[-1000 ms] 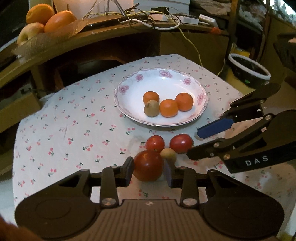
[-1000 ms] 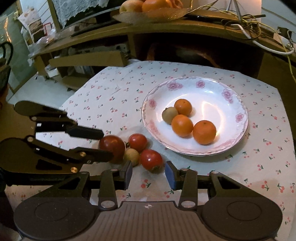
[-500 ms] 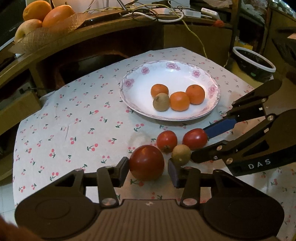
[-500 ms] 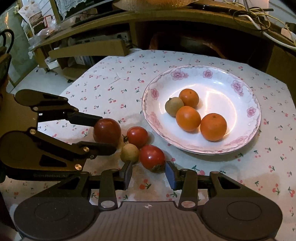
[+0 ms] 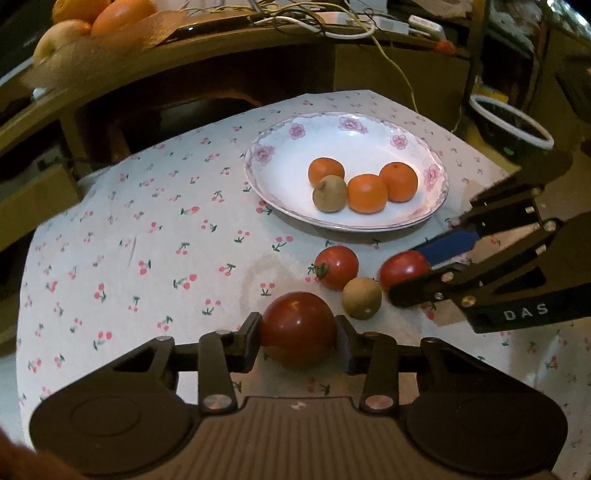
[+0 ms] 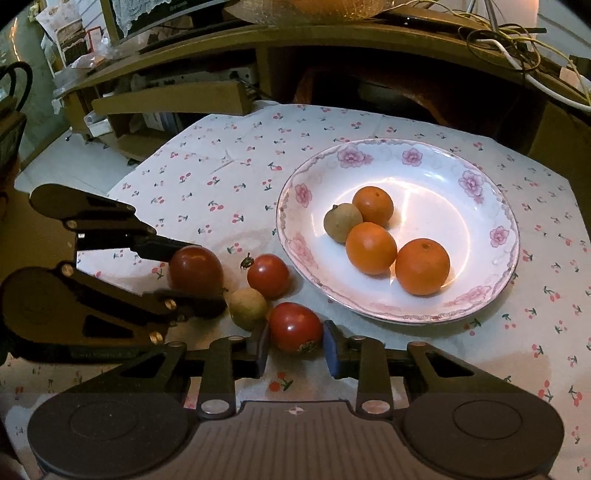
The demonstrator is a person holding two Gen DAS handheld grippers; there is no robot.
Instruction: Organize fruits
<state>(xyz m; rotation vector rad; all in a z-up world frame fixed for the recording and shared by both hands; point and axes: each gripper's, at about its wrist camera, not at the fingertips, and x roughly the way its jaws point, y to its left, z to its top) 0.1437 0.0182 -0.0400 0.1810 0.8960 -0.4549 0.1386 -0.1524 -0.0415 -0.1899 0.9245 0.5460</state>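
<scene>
On the cherry-print tablecloth my left gripper point(image 5: 297, 328) has its jaws closing, and both pads press the sides of a large dark red tomato point(image 5: 297, 325). My right gripper point(image 6: 295, 338) is closing too, its blue pads tight against a smaller red tomato point(image 6: 295, 326). A third tomato point(image 6: 268, 275) and a small brown fruit point(image 6: 248, 308) lie loose between the two. The flowered white plate point(image 6: 406, 317) behind them holds three oranges point(image 6: 371, 248) and one brown fruit point(image 6: 342, 223). In the left wrist view the right gripper point(image 5: 406, 273) comes in from the right.
A wooden shelf curves behind the table, carrying a basket of oranges and an apple point(image 5: 92, 26) and tangled cables point(image 5: 332, 26). A dark bin with a white rim point(image 5: 509, 129) stands at the far right. A cardboard box point(image 6: 170, 99) sits beyond the table's left corner.
The left jaws widened slightly, then closed back onto the large tomato. The right gripper slid forward over the smaller tomato and its jaws narrowed onto it.
</scene>
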